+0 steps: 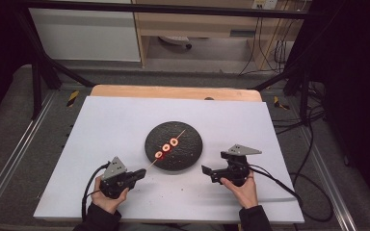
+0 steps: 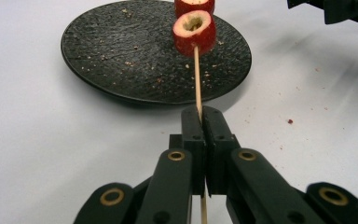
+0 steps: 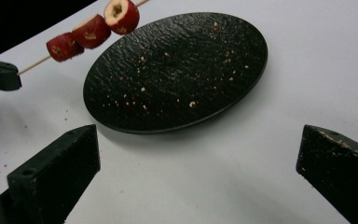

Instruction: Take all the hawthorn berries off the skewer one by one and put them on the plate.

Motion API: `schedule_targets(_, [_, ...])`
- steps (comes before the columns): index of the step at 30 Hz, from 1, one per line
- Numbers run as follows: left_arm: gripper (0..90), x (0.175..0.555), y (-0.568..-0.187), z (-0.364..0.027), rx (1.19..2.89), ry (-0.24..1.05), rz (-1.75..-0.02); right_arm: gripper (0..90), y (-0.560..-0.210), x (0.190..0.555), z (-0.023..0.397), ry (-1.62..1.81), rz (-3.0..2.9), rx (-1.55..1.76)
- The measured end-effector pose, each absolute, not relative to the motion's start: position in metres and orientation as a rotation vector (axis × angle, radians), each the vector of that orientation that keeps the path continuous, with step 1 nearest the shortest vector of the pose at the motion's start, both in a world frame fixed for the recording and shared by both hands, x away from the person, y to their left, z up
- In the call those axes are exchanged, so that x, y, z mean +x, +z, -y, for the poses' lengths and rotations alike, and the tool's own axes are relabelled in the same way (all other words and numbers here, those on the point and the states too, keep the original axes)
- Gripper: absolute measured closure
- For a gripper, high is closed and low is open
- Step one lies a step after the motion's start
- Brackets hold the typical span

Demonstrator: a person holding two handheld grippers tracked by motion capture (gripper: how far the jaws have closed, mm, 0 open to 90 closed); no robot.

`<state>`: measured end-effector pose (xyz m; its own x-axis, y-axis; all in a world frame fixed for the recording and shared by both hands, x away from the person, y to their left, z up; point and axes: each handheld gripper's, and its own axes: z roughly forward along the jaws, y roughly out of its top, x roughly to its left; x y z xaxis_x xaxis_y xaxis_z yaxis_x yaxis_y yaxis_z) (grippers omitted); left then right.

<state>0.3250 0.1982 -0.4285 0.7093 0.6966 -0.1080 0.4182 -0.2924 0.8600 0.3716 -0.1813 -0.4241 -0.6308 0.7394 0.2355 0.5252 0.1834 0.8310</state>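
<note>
Left gripper view: the left gripper (image 2: 200,122) has its jaws clenched on the thin wooden skewer (image 2: 197,77), which runs straight ahead from the jaws over the round black textured plate (image 2: 107,56). Three red cored fruit slices (image 1: 166,147) are already threaded on it and held above the plate. The right gripper (image 1: 207,171) stands off to the side, jaws released and empty. No loose fruit remains on the plate, so the threading looks finished; setting the skewer down seems to be what's left.

Bare counter (image 1: 101,125) all round the black plate (image 1: 185,154); only the skewer (image 1: 171,144), slanting above the plate from the left gripper (image 1: 137,175), bars passage across.
</note>
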Motion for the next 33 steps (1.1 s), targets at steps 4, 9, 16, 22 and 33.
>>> schedule_targets(4, [88.2, 0.325, -0.429, -0.197, 1.932, 0.359, -0.854, 0.5, -0.417, 0.376, 0.174, 1.444, -2.230, 1.212])
schedule_targets(9, [88.2, 0.323, -0.429, -0.196, 1.932, 0.359, -0.846, 1.2, -0.409, 0.384, 0.161, 1.500, -2.208, 1.227])
schedule_targets(16, [88.2, 0.321, -0.429, -0.192, 1.933, 0.355, -0.831, 3.2, -0.399, 0.397, 0.140, 1.553, -2.182, 1.251])
schedule_targets(22, [88.2, 0.320, -0.429, -0.191, 1.937, 0.356, -0.818, 9.2, -0.396, 0.409, 0.124, 1.628, -2.175, 1.265])
schedule_targets(33, [88.2, 0.318, -0.429, -0.188, 1.936, 0.361, -0.807, 30.0, -0.407, 0.422, 0.109, 1.712, -2.143, 1.358])
